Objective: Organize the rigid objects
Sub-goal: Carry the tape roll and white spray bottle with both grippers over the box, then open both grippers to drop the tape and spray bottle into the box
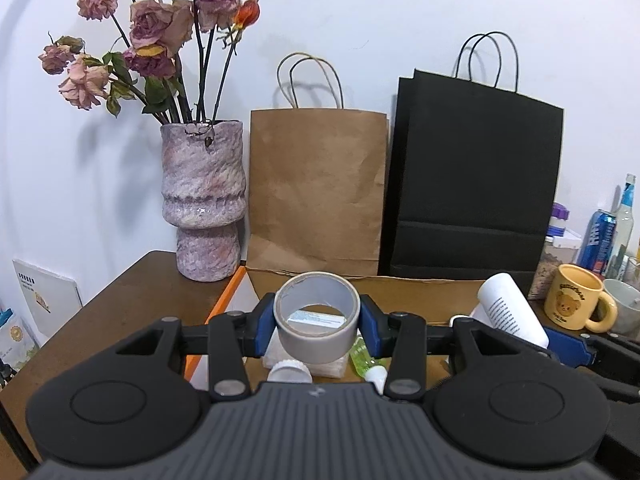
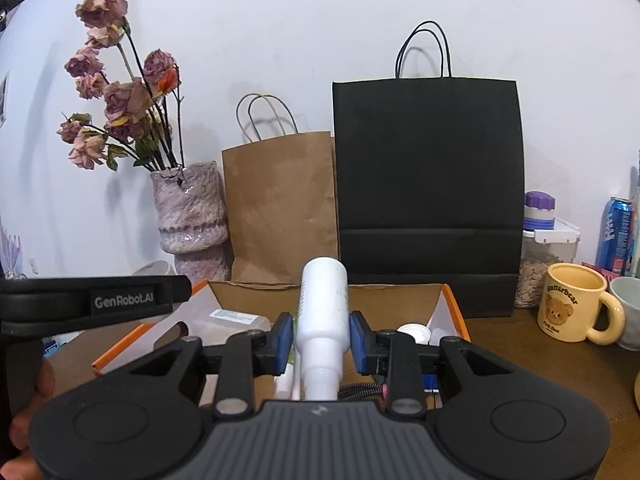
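My left gripper (image 1: 317, 322) is shut on a grey roll of tape (image 1: 316, 316), held above an open cardboard box with orange edges (image 1: 230, 292). My right gripper (image 2: 320, 338) is shut on a white bottle (image 2: 323, 304), bottom end pointing forward, over the same box (image 2: 454, 304). The white bottle also shows in the left wrist view (image 1: 510, 308), at the right. In the box lie a white cap (image 1: 290, 372), a small green bottle (image 1: 366, 358) and a clear plastic container (image 2: 232, 322). The left gripper's body (image 2: 92, 306) shows at the left of the right wrist view.
A pink vase of dried roses (image 1: 202, 200), a brown paper bag (image 1: 316, 188) and a black paper bag (image 1: 472, 184) stand behind the box against the wall. A yellow bear mug (image 2: 572, 308), a grey mug (image 2: 630, 316), a blue can (image 2: 616, 236) and a food jar (image 2: 546, 256) stand at the right.
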Tool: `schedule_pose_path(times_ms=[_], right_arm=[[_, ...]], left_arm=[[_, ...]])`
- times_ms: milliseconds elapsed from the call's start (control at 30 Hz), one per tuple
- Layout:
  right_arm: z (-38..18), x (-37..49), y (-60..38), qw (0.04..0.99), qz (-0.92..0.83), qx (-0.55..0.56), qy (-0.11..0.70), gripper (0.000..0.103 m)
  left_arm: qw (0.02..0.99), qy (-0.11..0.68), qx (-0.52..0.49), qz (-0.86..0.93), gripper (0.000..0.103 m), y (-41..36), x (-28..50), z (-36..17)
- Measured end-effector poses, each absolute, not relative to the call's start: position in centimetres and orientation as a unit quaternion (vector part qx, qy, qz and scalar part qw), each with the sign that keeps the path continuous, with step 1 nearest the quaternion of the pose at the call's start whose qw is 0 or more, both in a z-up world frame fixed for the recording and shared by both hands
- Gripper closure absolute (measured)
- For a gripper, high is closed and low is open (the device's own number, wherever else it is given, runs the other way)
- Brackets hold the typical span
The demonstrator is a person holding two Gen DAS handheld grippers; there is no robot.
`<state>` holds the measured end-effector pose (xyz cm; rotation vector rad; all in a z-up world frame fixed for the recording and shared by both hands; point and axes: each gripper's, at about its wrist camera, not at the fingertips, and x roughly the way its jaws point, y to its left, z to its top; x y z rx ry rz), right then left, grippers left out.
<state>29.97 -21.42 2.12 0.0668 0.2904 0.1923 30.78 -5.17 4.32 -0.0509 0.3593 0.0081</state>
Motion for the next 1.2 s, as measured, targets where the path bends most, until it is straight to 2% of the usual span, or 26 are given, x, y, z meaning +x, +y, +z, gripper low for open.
schedule_pose_path(times_ms=[900,933,1000,1067,1100,1133,1200], right_arm=[[0.5,37.3,-20.4,0.979,0.104,0.000,0.175,0.074],[0.3,37.3,-20.4,0.978,0.104,-0.003,0.178,0.073],[0.0,37.4,-20.4,0.978,0.100,-0.005,0.185,0.072],[0.0,37.3,-20.7,0.978,0.094,-0.004,0.186,0.052],[0.0,37.2,-20.8,0.979,0.090,-0.003,0.182,0.032],[0.0,37.1,-20.9,0.980,0.086,-0.003,0.178,0.019],[0.1,37.0,-21.1,0.982,0.079,-0.003,0.173,0.010]], left_arm=[[0.978,0.207,0.008,0.036,0.058,-4.2,37.8,1.8],[0.977,0.211,0.008,0.039,0.056,-4.1,37.8,1.7],[0.976,0.213,0.010,0.044,0.043,-4.0,37.9,1.5],[0.977,0.208,0.014,0.051,0.024,-3.8,37.8,1.4],[0.977,0.204,0.014,0.054,0.020,-3.7,37.7,1.4],[0.978,0.202,0.013,0.057,0.015,-3.6,37.7,1.5],[0.978,0.201,0.010,0.062,0.000,-3.4,37.7,1.5]])
